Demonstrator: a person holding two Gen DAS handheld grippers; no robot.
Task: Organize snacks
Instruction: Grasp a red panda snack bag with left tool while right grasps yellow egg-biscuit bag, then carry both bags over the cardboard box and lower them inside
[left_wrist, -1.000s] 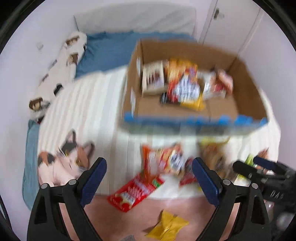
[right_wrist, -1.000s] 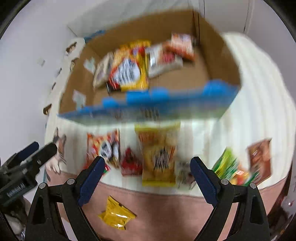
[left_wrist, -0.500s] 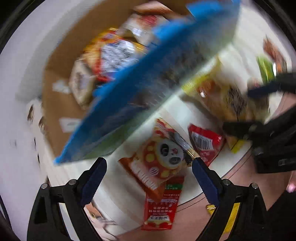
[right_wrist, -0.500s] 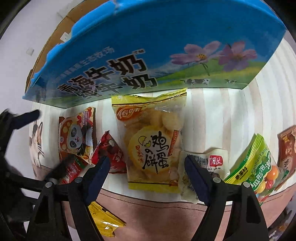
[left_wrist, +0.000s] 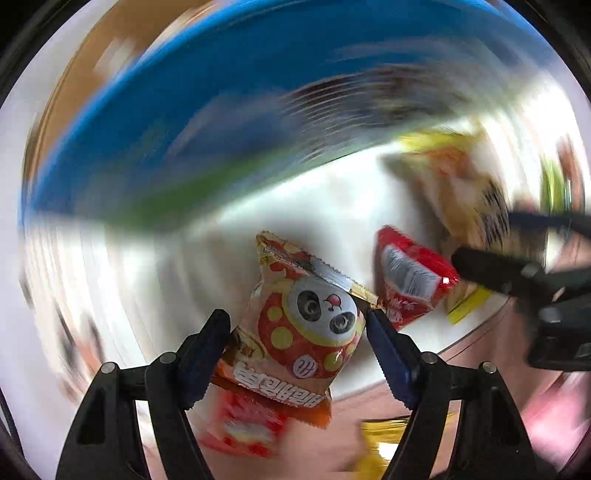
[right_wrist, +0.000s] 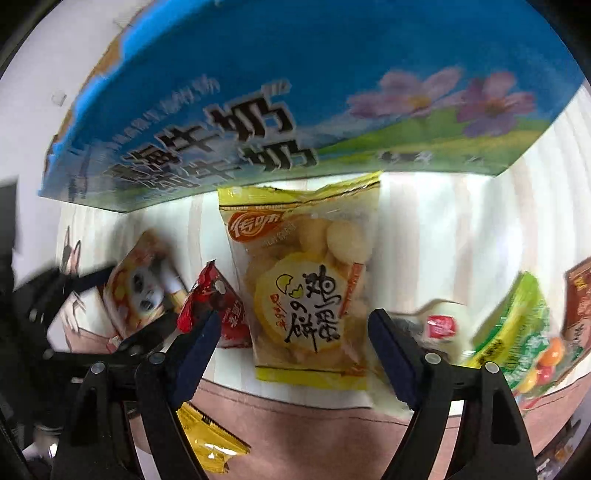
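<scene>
My left gripper is open with its blue pads on either side of an orange panda snack bag lying on the striped bed; the pads look close to the bag's edges. My right gripper is open around the lower half of a yellow egg-biscuit bag. The blue milk carton box stands just behind the snacks. The panda bag and the left gripper also show in the right wrist view, blurred.
A small red packet lies right of the panda bag, also seen in the right view. A white bun packet, a green candy bag, a brown packet and a yellow packet lie around.
Both grippers dropped from above the box to the snacks in front of it. The left one closed in around the panda bag; the right one moved nearer the yellow biscuit bag.
</scene>
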